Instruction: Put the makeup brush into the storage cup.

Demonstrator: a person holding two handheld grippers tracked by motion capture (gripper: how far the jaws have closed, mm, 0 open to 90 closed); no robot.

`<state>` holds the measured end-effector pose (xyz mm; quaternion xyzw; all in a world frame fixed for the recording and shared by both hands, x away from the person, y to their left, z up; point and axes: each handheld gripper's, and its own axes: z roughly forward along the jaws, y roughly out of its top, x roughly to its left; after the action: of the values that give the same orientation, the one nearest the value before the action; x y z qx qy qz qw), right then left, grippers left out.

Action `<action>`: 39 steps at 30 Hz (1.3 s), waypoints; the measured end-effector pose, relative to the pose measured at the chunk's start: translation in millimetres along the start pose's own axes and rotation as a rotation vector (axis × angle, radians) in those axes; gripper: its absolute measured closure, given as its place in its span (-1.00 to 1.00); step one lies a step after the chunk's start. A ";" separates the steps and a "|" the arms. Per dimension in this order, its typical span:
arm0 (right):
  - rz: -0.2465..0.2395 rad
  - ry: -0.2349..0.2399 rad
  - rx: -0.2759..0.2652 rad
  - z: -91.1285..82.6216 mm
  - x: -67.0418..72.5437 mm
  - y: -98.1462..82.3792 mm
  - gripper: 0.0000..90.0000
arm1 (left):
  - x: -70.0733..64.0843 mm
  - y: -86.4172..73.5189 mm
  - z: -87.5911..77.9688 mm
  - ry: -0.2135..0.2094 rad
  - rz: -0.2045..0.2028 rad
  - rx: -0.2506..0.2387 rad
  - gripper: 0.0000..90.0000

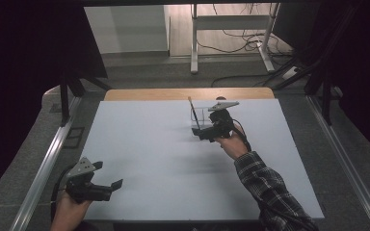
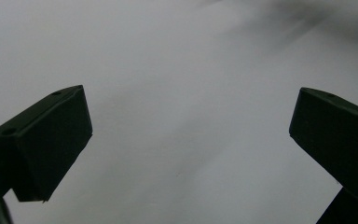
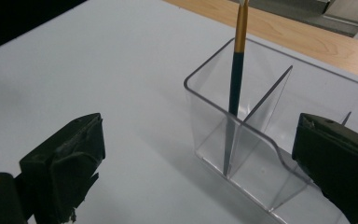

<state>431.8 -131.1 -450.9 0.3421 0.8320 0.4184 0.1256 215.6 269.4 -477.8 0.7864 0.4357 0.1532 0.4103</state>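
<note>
A clear plastic holder [image 1: 201, 115] [image 3: 261, 140] with inner dividers stands on the far middle of the white table [image 1: 164, 159]. A thin brush [image 1: 193, 111] [image 3: 235, 70], dark-handled with a gold ferrule, stands tilted in its left end compartment. My right gripper [image 1: 200, 134] [image 3: 200, 158] is open just in front of the holder; nothing is between its jaws and they are apart from it. My left gripper [image 1: 113, 188] [image 2: 186, 135] is open low over the bare table near the front left corner, holding nothing.
A wooden strip [image 1: 188, 94] runs along the table's far edge. Metal rails [image 1: 48, 159] flank the table on both sides. Beyond it stand white desk legs [image 1: 193, 43] and floor cables [image 1: 241, 38]. Dark curtains hang left and right.
</note>
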 end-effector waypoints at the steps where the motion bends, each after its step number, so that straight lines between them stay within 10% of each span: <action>1: -0.008 -0.004 0.003 0.0 0.9 -0.5 -0.94 | 0.0 0.0 0.0 0.000 0.000 0.000 -1.00; 39: -0.033 -0.019 0.001 -26.0 17.3 -14.7 -0.95 | -0.3 0.1 0.6 -0.002 -0.011 0.002 -1.00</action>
<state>399.4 -141.3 -445.0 0.3324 0.8364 0.4127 0.1401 215.9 268.8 -478.1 0.7845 0.4399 0.1498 0.4106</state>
